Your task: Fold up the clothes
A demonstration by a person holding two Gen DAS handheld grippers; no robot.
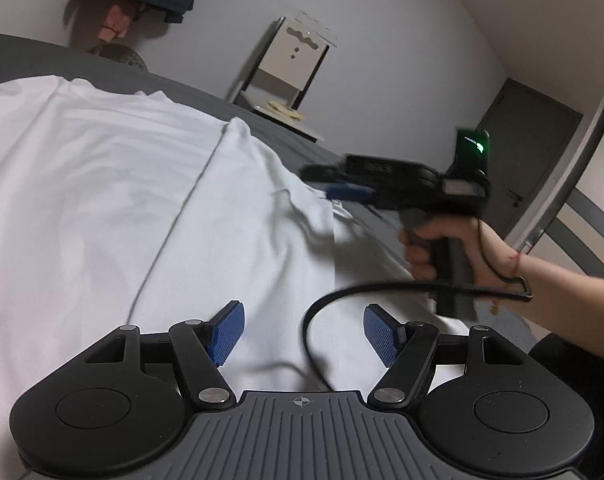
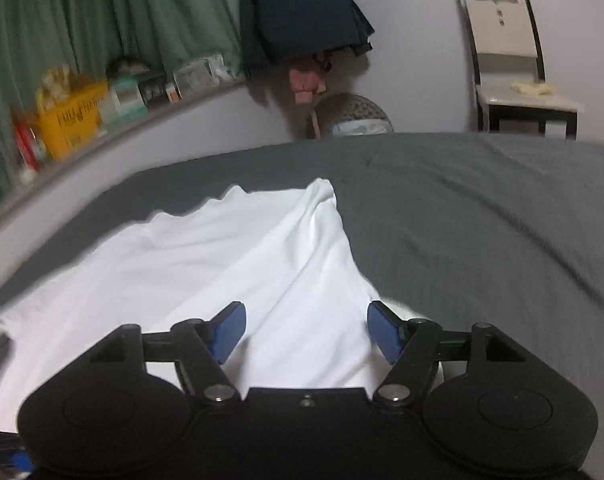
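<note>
Seemingly alone on the grey bed (image 1: 262,120), one white garment (image 1: 102,200) lies spread in the left wrist view, where the left hand-held gripper (image 1: 302,334) hovers over it with both blue pads wide apart; one hand (image 1: 441,248) holds the right hand-held gripper (image 1: 341,190), blurred, at the cloth's edge. From the right wrist view, that gripper's pads also stand wide, empty, above the garment's ridged fold; one chair (image 2: 505,40) stands behind.
</note>
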